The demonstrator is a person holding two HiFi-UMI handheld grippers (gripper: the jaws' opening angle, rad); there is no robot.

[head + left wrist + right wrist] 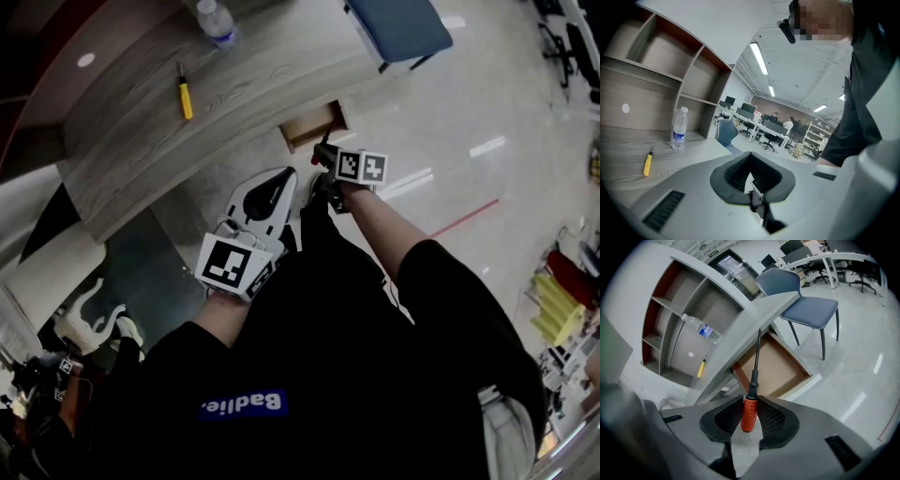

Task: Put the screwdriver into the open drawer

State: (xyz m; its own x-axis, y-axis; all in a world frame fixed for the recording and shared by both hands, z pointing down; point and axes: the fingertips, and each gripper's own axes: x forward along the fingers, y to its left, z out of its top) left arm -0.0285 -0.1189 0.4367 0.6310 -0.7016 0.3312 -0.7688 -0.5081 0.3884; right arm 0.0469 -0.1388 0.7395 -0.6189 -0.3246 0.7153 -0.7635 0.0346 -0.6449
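Note:
My right gripper [749,417] is shut on the red handle of a screwdriver [748,409]. Its black shaft points up and forward at the open wooden drawer [774,366] under the desk edge. In the head view the right gripper [325,161] hovers just in front of the drawer [312,125], which shows an empty brown bottom. My left gripper [270,192] is held lower and nearer to me, and in the left gripper view the left gripper [751,177] has its pads together with nothing between them.
A yellow-handled screwdriver [185,95] and a water bottle [217,22] lie on the curved grey wood desk [141,122]. A blue chair [403,28] stands right of the drawer. Open shelves [670,319] rise behind the desk, with glossy floor to the right.

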